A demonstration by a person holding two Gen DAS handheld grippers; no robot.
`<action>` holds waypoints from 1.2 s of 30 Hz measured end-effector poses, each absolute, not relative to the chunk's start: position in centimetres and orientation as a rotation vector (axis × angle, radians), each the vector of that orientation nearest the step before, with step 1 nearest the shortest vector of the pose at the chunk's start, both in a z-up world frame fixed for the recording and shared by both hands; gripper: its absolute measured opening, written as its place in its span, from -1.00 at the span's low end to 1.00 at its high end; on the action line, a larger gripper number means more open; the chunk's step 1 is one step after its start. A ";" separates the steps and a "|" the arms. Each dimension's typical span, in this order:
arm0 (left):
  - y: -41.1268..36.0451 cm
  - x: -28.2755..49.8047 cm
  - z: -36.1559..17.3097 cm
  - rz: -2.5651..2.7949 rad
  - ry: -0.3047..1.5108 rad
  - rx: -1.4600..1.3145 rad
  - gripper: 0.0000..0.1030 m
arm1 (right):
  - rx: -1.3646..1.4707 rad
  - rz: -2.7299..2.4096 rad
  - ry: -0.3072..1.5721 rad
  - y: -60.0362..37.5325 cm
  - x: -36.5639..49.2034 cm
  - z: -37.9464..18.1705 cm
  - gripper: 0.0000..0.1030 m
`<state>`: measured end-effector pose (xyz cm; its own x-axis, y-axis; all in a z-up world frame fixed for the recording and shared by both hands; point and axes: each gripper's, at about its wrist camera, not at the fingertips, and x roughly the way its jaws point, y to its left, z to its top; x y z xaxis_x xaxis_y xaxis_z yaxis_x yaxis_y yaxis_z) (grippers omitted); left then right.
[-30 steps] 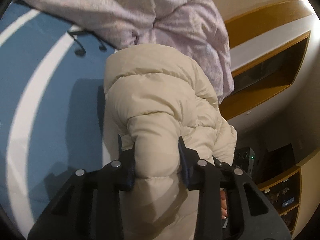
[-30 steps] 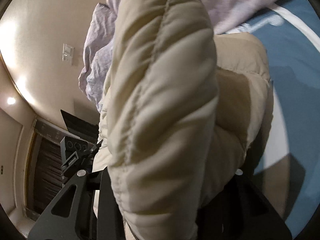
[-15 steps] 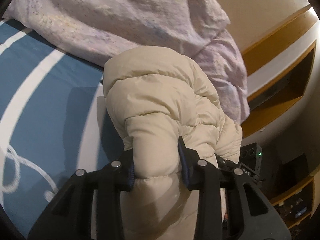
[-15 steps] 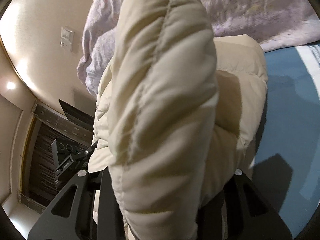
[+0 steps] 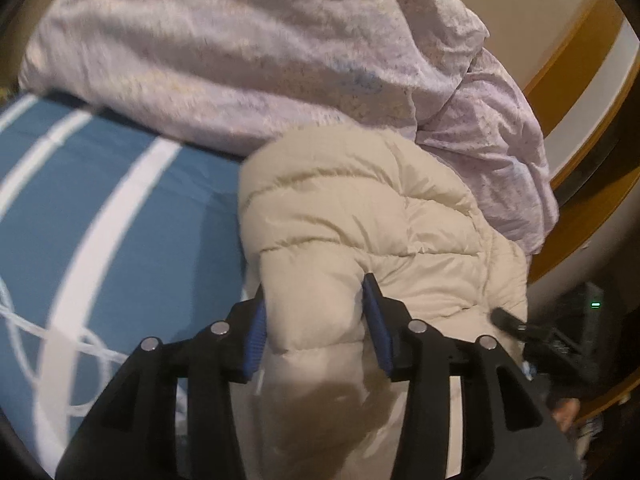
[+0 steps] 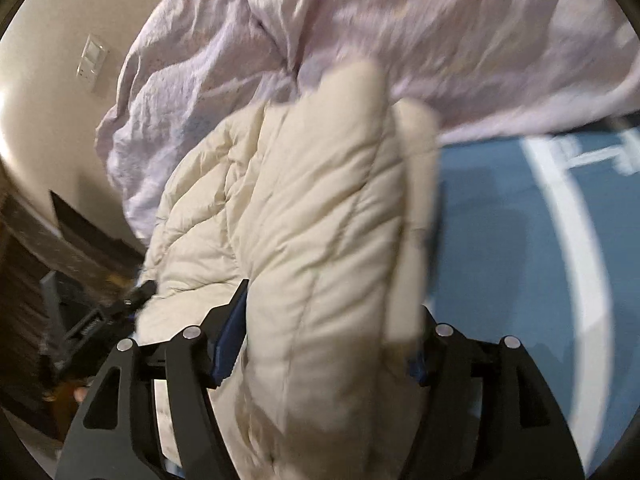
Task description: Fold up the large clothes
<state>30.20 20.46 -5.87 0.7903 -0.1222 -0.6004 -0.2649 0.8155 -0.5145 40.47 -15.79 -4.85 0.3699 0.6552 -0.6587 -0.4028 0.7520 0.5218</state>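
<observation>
Now both the left gripper (image 5: 316, 320) and the right gripper (image 6: 320, 320) have jaws opening around the puffy cream coat (image 5: 360, 220), lying on the blue bed (image 5: 100, 220) at six o'clock below the purple blanket (image 5: 260, 48), so its springy fold may pop open.

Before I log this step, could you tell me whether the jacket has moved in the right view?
Yes: the jacket has dropped lower against the duvet.
</observation>
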 end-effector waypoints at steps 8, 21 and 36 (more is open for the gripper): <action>18.8 28.1 -3.1 0.151 0.639 -0.503 -0.05 | 0.150 0.573 0.808 -14.5 38.1 -2.1 0.27; 13.8 30.5 -0.9 0.287 0.588 -0.226 0.48 | -0.086 0.526 0.621 -4.6 36.9 -2.0 0.27; 14.6 34.0 -6.5 0.309 0.664 -0.220 0.59 | -0.101 0.503 0.688 -4.4 39.4 -6.4 0.27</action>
<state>34.02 14.62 -6.52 0.7447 0.2099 -0.6335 -0.3493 0.9315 -0.1019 39.40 -4.37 -6.37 0.6585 0.4106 -0.6307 -0.4758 0.8764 0.0737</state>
